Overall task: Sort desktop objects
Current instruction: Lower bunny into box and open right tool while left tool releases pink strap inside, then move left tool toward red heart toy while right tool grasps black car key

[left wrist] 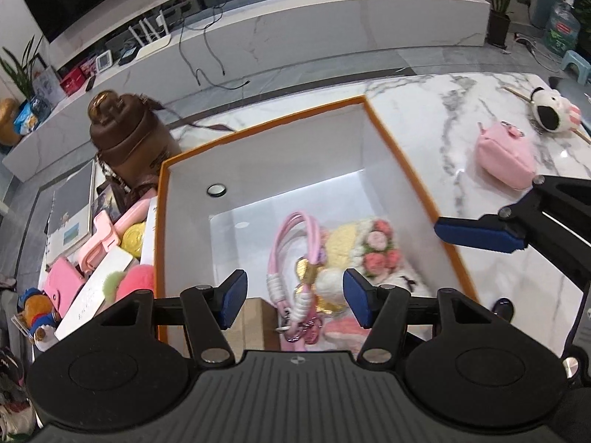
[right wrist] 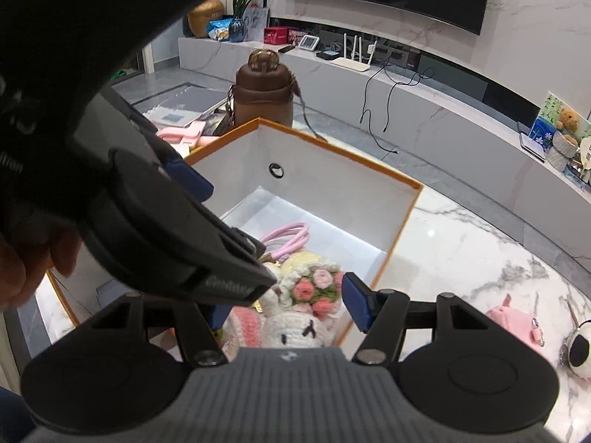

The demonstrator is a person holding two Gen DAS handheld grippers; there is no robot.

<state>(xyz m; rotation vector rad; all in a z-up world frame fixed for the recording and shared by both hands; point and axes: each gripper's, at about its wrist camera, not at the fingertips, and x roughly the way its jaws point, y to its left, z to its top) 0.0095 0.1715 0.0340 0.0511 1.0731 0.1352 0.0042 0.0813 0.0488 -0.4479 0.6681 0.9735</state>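
An orange-rimmed white box (left wrist: 402, 155) (right wrist: 406, 217) stands on the marble table. Inside lie a pink cord keychain (left wrist: 291, 236) (right wrist: 290, 232), a crocheted flower bouquet (left wrist: 376, 251) (right wrist: 321, 288) and a crocheted white bunny (right wrist: 295, 328). My left gripper (left wrist: 295, 301) is open and empty, hovering over the box above the keychain. My right gripper (right wrist: 291, 304) is open and empty over the box's near right edge; its finger (left wrist: 480, 234) shows in the left wrist view. A pink pouch (left wrist: 504, 157) (right wrist: 517, 323) and a black-and-white plush (left wrist: 554, 109) (right wrist: 576, 350) lie on the table right of the box.
A brown bottle (left wrist: 129, 133) (right wrist: 264, 90) stands behind the box's left corner. A second box to the left holds pink and yellow items (left wrist: 110, 243). The left gripper's body (right wrist: 147, 203) blocks much of the right wrist view. A TV bench (left wrist: 295, 37) lies beyond.
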